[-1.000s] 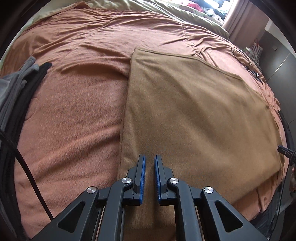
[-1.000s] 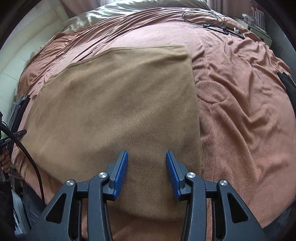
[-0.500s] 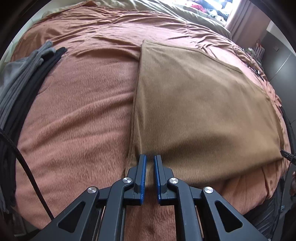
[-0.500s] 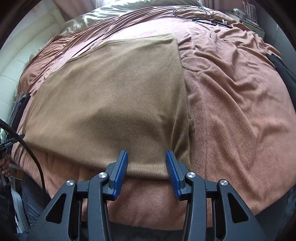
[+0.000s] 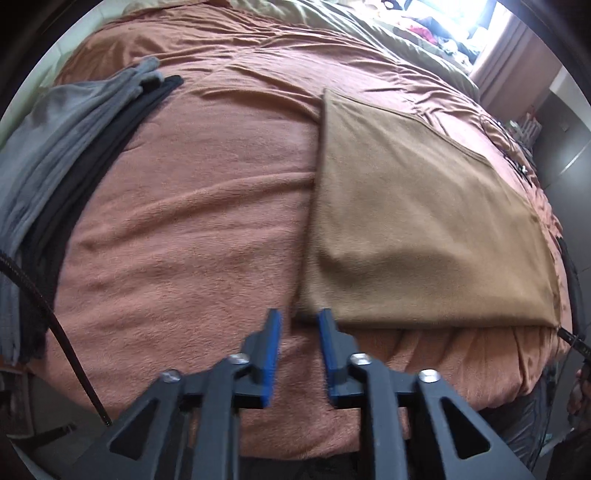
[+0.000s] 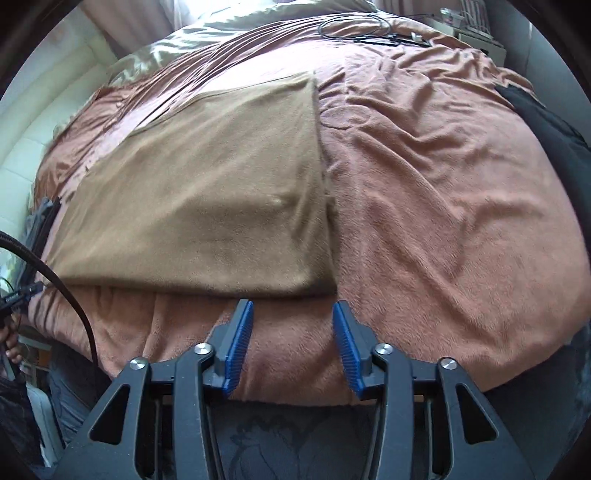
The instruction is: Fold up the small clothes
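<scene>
Black fingers (image 5: 271, 347), blue ribbed pads, silver screws

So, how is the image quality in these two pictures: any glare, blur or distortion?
Left wrist view: the window at the top right is blown out white, the tan cloth looks slightly soft, and the fisheye bulges the bed. Right wrist view: the satin sheet at the top shines with glare, the light is otherwise even, and the same bulge shows with dark corners.
</scene>
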A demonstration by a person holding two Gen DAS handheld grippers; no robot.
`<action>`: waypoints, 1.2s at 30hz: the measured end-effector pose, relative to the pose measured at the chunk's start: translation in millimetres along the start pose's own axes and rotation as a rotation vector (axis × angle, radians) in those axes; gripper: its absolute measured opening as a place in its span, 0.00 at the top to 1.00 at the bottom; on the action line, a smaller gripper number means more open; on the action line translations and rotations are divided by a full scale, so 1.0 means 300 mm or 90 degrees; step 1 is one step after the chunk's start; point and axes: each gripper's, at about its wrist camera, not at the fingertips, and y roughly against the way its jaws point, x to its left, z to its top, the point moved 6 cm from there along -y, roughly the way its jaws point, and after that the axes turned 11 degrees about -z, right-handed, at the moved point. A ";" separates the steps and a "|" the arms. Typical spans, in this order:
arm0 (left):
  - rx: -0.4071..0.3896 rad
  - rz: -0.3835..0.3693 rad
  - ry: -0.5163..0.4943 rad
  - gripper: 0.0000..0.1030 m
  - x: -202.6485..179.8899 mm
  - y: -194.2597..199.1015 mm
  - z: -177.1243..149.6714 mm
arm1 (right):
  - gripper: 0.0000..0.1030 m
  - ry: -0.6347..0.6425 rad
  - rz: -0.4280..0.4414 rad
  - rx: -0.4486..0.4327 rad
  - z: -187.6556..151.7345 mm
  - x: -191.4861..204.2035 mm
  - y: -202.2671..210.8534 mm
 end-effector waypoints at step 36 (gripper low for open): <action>-0.036 -0.183 0.177 0.88 0.020 -0.003 0.020 | 0.93 -0.277 0.213 -0.030 -0.078 -0.214 -0.052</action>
